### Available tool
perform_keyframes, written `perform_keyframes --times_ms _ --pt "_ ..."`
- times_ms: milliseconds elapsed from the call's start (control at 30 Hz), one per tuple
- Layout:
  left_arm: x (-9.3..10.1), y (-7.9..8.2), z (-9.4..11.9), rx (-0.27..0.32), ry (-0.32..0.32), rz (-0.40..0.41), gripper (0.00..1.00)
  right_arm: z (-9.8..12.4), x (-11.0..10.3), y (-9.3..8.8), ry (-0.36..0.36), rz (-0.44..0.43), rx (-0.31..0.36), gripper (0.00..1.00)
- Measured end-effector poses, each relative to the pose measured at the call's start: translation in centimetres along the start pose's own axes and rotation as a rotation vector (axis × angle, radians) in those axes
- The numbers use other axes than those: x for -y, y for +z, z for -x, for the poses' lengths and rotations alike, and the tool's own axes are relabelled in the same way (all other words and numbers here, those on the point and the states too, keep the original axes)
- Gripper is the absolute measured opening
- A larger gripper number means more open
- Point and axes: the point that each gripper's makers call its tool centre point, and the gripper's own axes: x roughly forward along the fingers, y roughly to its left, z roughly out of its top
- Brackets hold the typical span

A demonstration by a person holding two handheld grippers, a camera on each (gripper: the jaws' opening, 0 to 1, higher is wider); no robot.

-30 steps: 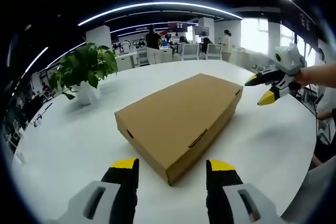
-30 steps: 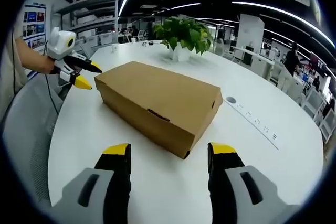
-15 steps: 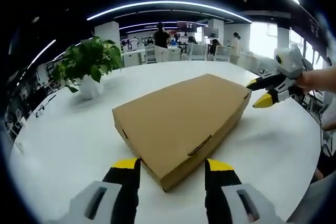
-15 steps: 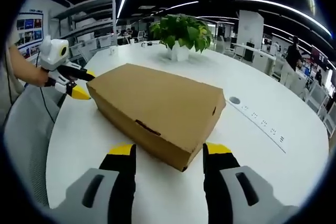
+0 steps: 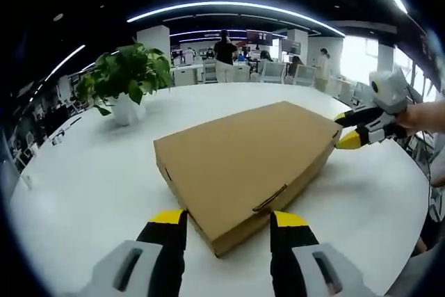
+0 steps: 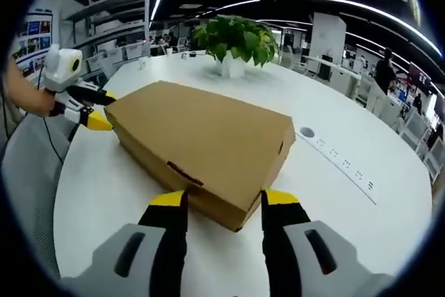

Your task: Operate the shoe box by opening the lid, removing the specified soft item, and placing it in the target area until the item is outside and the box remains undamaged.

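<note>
A closed brown cardboard shoe box (image 5: 243,161) lies on the round white table (image 5: 83,186). My left gripper (image 5: 228,222) is open, its yellow-tipped jaws standing either side of the box's near corner. At the far right corner, my right gripper (image 5: 344,129) is held by a person's hand, jaws apart around the box edge. In the right gripper view the box (image 6: 201,133) has its near corner between the open jaws of my right gripper (image 6: 224,201). My left gripper (image 6: 104,109) straddles the far left corner. The box's contents are hidden.
A potted green plant (image 5: 125,85) in a white pot stands on the table behind the box. A row of flush sockets (image 6: 341,165) runs along the table (image 6: 327,199) right of the box. A grey chair (image 6: 28,172) is at the table's edge. People stand far back.
Both grippers have moved in toward the box from opposite ends. Each now has a box corner between its jaws. The box lies where it was, lid still down.
</note>
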Motion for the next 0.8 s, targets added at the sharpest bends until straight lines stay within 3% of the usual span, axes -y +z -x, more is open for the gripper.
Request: perform_keyframes --times_ms 367,800 --pt "-0.1 0.0 0.0 0.011 -0.005 0.0 0.47 0.1 -0.2 -0.1 -0.026 -0.056 -0.003 0.37" --pt "-1.1 -0.3 0.3 0.002 -0.055 -0.039 0.45 0.5 -1.8 -0.4 -0.063 -0.098 -0.021 0.36"
